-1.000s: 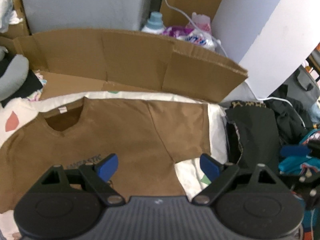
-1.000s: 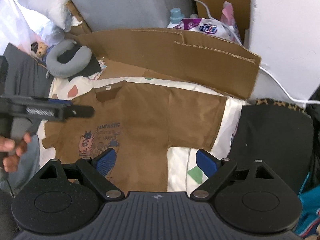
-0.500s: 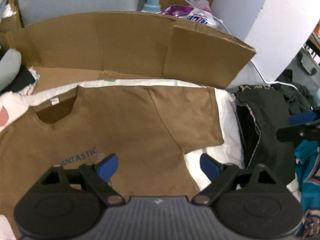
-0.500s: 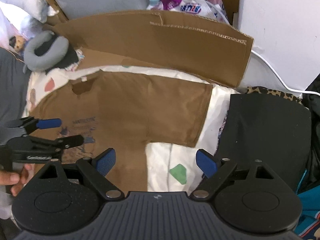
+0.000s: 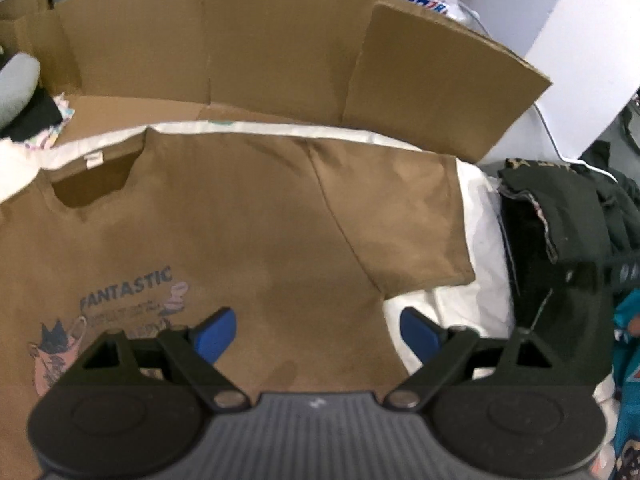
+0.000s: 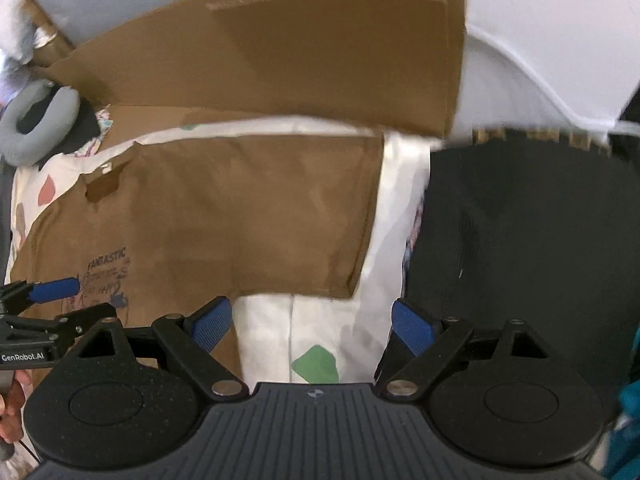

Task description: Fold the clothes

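A brown T-shirt (image 5: 248, 216) with a "FANTASTIC" print lies flat, front up, on a white patterned sheet (image 5: 452, 300). Its right sleeve (image 5: 404, 216) is spread out toward a black garment. My left gripper (image 5: 318, 334) hovers open over the shirt's side near the armpit, holding nothing. My right gripper (image 6: 312, 326) hangs open over the sheet just below the sleeve hem (image 6: 296, 290) of the same T-shirt (image 6: 224, 208), also holding nothing. In the right wrist view the left gripper's blue pad (image 6: 56, 289) shows at the far left, above the print.
A cardboard wall (image 5: 280, 48) stands behind the shirt. A black garment (image 6: 520, 240) lies right of the sheet, with teal clothes (image 5: 628, 340) beyond it. A grey neck pillow (image 6: 36, 128) sits at the back left. A white panel (image 6: 540, 32) rises at the back right.
Both grippers have moved lower and closer to the shirt, so it fills more of each view. The right gripper has shifted toward the sleeve hem. Both stay open.
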`<act>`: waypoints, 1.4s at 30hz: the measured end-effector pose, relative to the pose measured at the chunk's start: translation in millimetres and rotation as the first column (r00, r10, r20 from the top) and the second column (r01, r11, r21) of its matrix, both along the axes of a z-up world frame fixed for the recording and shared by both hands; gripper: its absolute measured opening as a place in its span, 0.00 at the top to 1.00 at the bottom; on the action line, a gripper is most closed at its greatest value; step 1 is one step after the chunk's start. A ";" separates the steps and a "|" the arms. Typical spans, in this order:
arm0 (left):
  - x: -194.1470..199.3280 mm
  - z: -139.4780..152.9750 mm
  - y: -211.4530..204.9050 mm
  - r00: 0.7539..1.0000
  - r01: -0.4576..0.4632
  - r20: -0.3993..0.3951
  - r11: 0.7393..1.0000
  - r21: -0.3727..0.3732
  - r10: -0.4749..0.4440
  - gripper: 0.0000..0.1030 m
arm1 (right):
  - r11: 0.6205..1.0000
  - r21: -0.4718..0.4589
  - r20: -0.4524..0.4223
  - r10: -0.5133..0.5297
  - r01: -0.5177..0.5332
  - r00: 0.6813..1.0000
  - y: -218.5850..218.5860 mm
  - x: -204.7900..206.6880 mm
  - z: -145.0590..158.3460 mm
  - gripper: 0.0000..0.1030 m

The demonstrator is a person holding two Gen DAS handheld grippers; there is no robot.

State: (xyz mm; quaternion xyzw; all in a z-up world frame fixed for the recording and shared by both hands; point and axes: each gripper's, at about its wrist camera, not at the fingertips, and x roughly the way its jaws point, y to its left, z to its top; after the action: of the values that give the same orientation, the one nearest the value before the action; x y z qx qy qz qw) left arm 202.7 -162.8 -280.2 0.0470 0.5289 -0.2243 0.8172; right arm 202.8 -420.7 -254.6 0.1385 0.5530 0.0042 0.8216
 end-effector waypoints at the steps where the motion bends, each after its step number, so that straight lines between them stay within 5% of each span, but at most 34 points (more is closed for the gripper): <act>1: 0.4 -2.8 0.7 1.000 -0.006 0.002 1.000 -0.002 0.006 0.12 | 1.000 0.001 -0.001 -0.002 0.002 1.000 0.8 -2.2 -8.8 0.12; 11: 4.8 -22.8 -9.1 1.000 0.003 0.014 1.000 0.004 -0.003 0.12 | 0.995 0.024 0.054 0.092 -0.094 0.994 19.4 -12.3 -42.8 0.12; 24: 22.8 -29.5 -8.5 0.998 -0.019 0.053 0.999 -0.035 0.021 0.12 | 0.995 -0.008 0.119 0.095 -0.095 0.988 14.9 -27.3 -64.9 0.11; 27: 24.2 -32.5 -8.0 0.999 -0.012 0.050 0.999 -0.048 0.015 0.12 | 0.998 0.013 0.143 0.055 -0.057 0.988 14.5 -27.3 -66.5 0.11; 32: 21.1 -37.4 -5.7 0.999 -0.022 0.032 0.998 -0.062 0.024 0.12 | 0.995 0.093 0.167 -0.039 0.023 0.985 11.9 -20.5 -71.9 0.28; 42: 16.9 -42.8 -0.6 0.999 -0.049 0.017 0.995 -0.090 0.050 0.12 | 0.973 0.110 0.126 -0.214 0.201 0.969 22.3 -6.1 -90.3 0.37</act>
State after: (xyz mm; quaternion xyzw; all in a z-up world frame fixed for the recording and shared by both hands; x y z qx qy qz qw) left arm 219.6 -163.3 -323.0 -0.0006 0.5116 -0.2271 0.8287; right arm 196.7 -398.4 -344.9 0.2345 0.4766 -0.0458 0.8460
